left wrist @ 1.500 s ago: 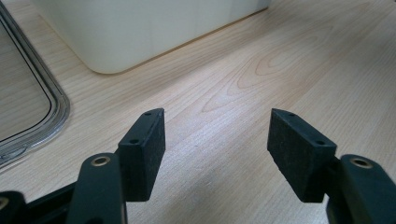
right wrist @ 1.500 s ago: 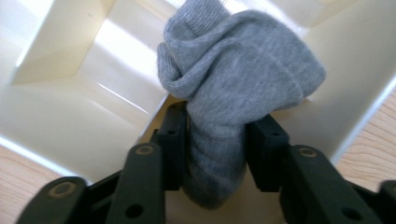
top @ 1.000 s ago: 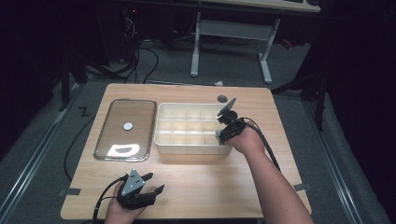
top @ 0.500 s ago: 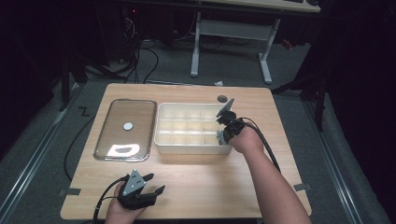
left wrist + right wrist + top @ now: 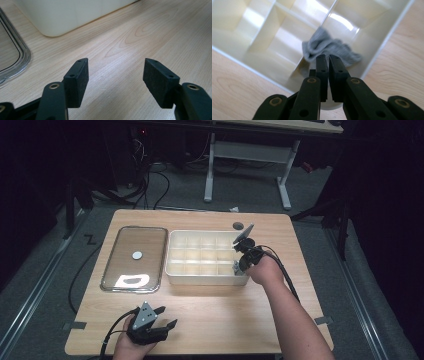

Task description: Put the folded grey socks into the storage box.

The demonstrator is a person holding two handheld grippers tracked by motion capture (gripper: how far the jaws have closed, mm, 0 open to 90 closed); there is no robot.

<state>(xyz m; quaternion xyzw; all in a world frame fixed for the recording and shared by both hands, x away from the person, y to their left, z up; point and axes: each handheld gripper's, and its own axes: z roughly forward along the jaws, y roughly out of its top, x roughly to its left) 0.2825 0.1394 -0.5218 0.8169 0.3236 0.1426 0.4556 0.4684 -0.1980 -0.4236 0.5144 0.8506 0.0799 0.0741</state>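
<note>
Wood table (image 5: 210, 310), dark room, grey floor (image 5: 45, 285) w/ cables.

Table lit, surroundings dark; glare on lid (image 5: 134, 279).

clear lid (image 5: 134, 258) left on wooden table (image 5: 220, 312); grey disc (image 5: 238, 226).

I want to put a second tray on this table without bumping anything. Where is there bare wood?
The widest bare wood is the near strip of the table, between the divided box and the left gripper. A narrower strip runs right of the box. The middle is crowded: clear lid, box, and the right gripper shut over the corner compartment holding a grey cloth.
</note>
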